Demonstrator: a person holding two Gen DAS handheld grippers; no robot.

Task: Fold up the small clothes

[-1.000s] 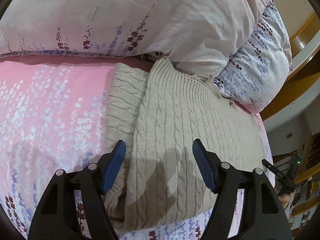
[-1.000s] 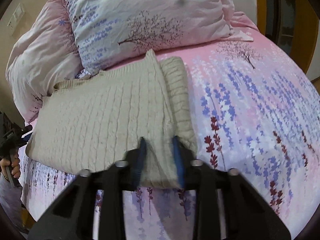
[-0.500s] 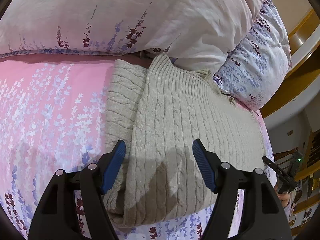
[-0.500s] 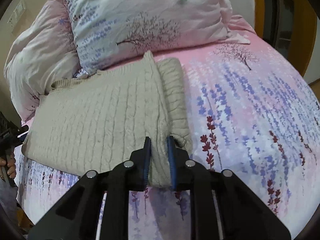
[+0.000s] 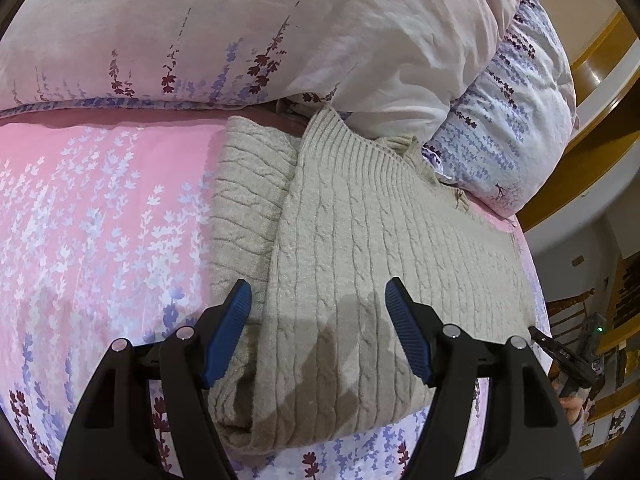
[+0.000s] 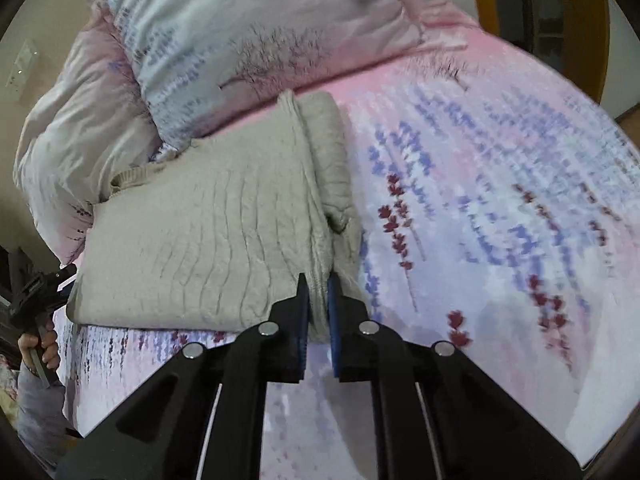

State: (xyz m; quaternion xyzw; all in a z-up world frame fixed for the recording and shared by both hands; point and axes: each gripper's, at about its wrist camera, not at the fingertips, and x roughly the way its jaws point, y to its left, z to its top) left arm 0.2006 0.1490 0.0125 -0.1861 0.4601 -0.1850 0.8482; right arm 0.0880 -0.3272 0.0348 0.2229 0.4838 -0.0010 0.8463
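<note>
Partly folded beige cable-knit sweater (image 5: 360, 248), rumpled edge.

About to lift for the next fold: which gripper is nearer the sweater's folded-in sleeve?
Right. The right gripper is clamped on the beige sweater right at the sleeve edge; the left gripper hangs open over the sweater's near hem.

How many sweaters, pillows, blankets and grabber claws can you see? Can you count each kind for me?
Sweaters: 1, the beige cable-knit sweater
Pillows: 1, the flowery pillow
Blankets: 1, the bunched pale duvet
Grabber claws: 2, the left gripper, open, and the right gripper, pinching the sweater's edge
Total: 5
</note>
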